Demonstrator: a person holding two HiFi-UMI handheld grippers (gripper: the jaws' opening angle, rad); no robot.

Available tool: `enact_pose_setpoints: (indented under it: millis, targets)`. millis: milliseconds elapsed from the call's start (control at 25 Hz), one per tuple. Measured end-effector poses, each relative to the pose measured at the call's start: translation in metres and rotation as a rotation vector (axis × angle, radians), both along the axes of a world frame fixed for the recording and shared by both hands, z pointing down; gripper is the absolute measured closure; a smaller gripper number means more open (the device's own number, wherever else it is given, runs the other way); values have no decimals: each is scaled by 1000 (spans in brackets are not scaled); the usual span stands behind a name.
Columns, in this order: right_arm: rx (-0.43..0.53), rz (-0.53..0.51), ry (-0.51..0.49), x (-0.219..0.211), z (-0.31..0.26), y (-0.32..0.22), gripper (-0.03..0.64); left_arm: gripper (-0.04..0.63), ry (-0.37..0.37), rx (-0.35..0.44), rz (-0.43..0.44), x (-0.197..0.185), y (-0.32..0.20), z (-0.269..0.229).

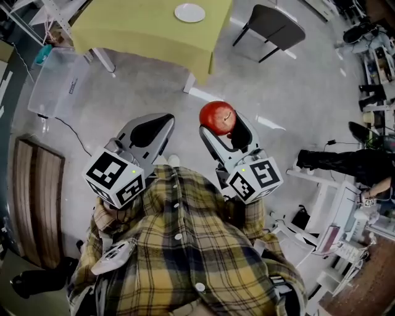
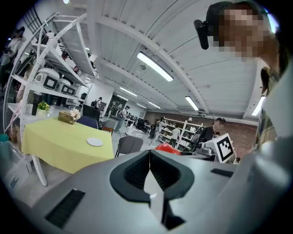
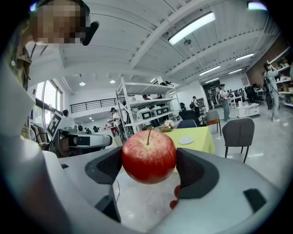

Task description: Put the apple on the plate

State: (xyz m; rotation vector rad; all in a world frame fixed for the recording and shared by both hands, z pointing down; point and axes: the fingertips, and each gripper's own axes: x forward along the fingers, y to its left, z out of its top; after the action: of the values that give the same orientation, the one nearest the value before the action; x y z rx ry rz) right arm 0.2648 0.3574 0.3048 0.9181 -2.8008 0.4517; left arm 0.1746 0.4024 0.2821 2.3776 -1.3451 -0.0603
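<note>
Right gripper jaws clamp the apple, left gripper jaws closed together and empty; recommend carrying it level to the distant plate on the counter and releasing low.

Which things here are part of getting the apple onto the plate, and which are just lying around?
Part of the job:
apple, clamped in the right gripper
white plate, on the yellow table

Just lying about:
dark chair
clear plastic bin
left gripper, shut and empty
</note>
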Motion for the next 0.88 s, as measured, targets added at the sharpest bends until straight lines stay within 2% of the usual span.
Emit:
enact_pose_setpoints:
  millis: [360, 560, 880]
  targets:
    - [-23, -31, 4, 0, 11, -1, 249, 586, 18, -24, -62, -6, 1, 11]
    - [-37, -38, 8, -11, 15, -12, 249, 586, 11, -34, -67, -17, -8, 14]
    - [-52, -14, 12, -50, 18, -56, 249, 586, 17, -44, -60, -60, -53, 17]
